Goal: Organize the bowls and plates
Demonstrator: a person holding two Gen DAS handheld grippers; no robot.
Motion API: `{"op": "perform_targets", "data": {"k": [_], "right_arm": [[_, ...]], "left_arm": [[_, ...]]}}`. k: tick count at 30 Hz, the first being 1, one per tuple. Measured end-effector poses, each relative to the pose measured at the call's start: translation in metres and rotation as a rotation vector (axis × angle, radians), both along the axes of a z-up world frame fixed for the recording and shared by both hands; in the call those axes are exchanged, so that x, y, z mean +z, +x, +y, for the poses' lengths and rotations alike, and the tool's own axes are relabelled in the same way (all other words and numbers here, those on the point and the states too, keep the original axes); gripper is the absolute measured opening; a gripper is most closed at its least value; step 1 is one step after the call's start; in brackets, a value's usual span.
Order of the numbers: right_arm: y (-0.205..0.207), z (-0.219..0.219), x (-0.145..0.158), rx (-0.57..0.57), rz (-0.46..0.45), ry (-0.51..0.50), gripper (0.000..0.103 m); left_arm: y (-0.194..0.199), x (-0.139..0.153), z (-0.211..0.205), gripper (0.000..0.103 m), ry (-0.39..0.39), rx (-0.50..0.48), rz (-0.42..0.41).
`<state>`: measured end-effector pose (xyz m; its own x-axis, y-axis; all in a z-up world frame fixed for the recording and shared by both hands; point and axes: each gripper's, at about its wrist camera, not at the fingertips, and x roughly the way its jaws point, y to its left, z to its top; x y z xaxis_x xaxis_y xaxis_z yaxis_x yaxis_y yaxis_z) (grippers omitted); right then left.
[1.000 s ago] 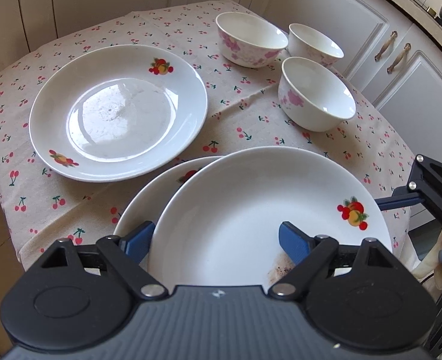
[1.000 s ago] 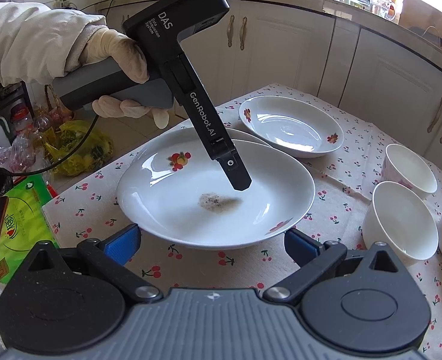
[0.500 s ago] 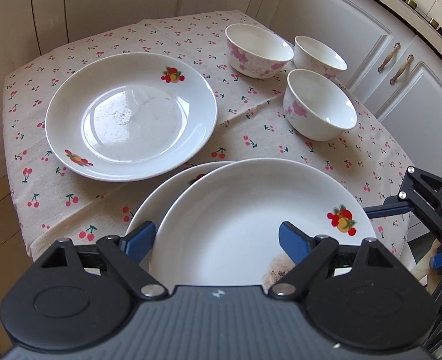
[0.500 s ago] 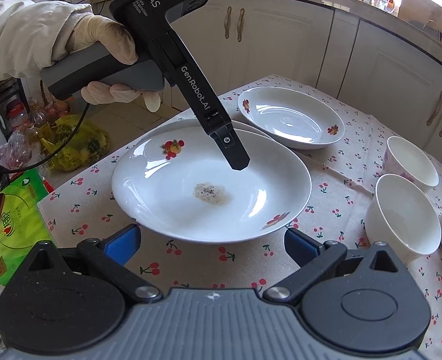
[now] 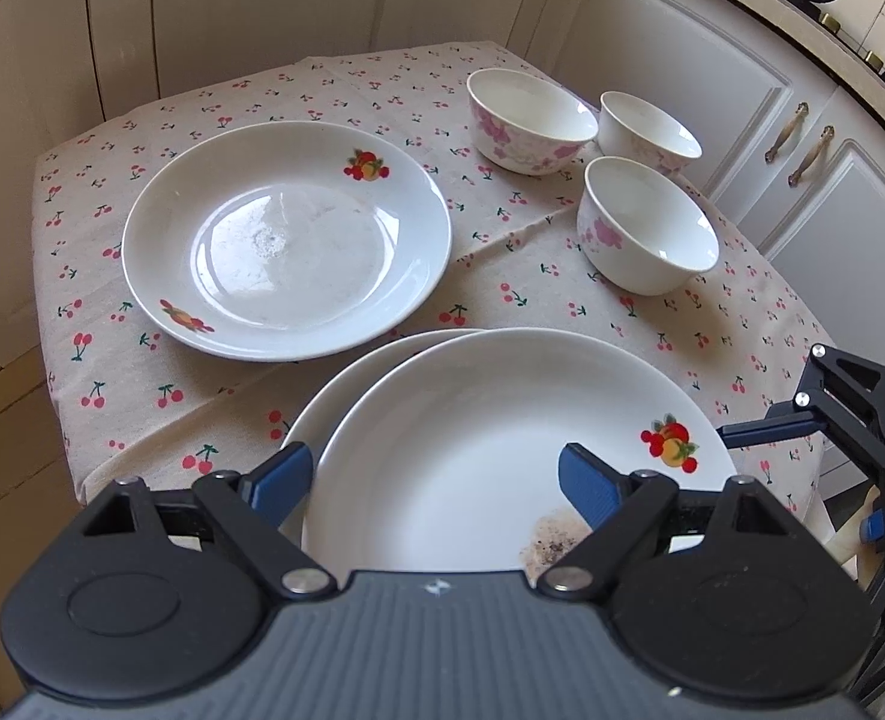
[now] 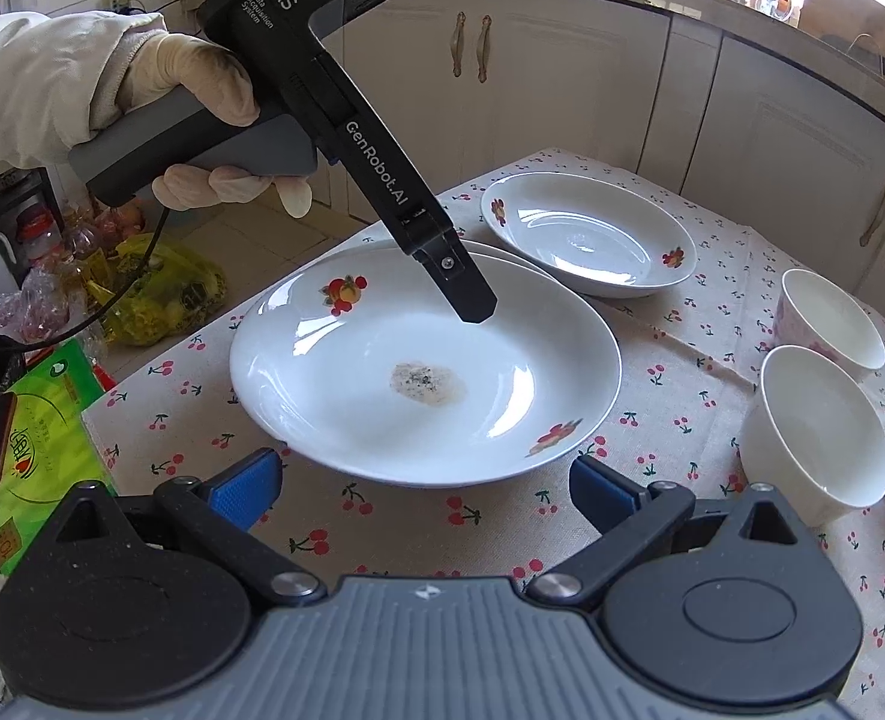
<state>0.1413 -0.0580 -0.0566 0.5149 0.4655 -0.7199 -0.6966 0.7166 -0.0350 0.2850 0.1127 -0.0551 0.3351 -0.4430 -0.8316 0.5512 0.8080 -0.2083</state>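
Observation:
A white fruit-print plate [image 5: 502,456] with a brown smear lies on a second plate [image 5: 346,387] at the table's near edge; it also shows in the right wrist view [image 6: 424,366]. My left gripper [image 5: 433,477] is open, one finger on each side of the top plate's rim, raised above it in the right wrist view [image 6: 472,306]. A third plate [image 5: 286,240] sits apart on the cloth. Three pink-flowered bowls [image 5: 649,225] stand at the right. My right gripper [image 6: 424,486] is open and empty, just short of the stacked plates.
The cherry-print cloth [image 5: 502,276] covers a small table. White cabinets [image 5: 712,90] stand close behind and to the right. Bags and bottles [image 6: 82,276] lie on the floor beyond the table's edge.
The left gripper has risen and drawn back from the stacked plates, so more of the table shows. The plates and bowls have not moved. The right gripper is steady.

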Motion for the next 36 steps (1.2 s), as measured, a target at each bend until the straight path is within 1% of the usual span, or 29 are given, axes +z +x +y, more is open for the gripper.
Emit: {"op": "perform_targets", "data": {"k": [5,7,11,14,16,19,22,27,31,36], "right_arm": [[-0.004,-0.004,0.003,-0.012,-0.014,-0.008,0.103],[-0.006,-0.007,0.004,-0.019,-0.021,-0.007,0.103],[-0.007,-0.013,0.007,-0.038,-0.035,-0.006,0.103],[-0.009,-0.018,0.010,-0.043,-0.053,-0.006,0.103],[-0.010,-0.021,0.013,-0.045,-0.067,-0.006,0.103],[-0.012,-0.025,0.018,-0.043,-0.092,-0.003,0.103],[-0.013,-0.029,0.023,-0.034,-0.110,0.003,0.103],[-0.015,-0.033,0.031,-0.025,-0.139,0.012,0.103],[-0.018,-0.034,0.035,-0.019,-0.161,0.014,0.103],[-0.019,-0.036,0.040,0.000,-0.193,-0.006,0.103]], "left_arm": [[-0.006,0.007,-0.002,0.089,-0.025,-0.003,-0.041],[-0.010,0.011,-0.004,0.089,-0.018,0.002,-0.075],[-0.023,0.020,-0.003,0.089,-0.038,0.025,-0.150],[-0.034,0.028,-0.003,0.090,-0.040,0.046,-0.208],[-0.041,0.032,-0.002,0.091,-0.046,0.058,-0.234],[-0.050,0.037,0.000,0.093,-0.048,0.066,-0.258],[-0.056,0.042,-0.002,0.093,-0.022,0.070,-0.278],[-0.064,0.053,-0.006,0.093,-0.012,0.060,-0.319],[-0.071,0.058,-0.012,0.095,0.017,0.058,-0.358],[-0.073,0.060,-0.014,0.095,0.024,0.083,-0.367]]}}
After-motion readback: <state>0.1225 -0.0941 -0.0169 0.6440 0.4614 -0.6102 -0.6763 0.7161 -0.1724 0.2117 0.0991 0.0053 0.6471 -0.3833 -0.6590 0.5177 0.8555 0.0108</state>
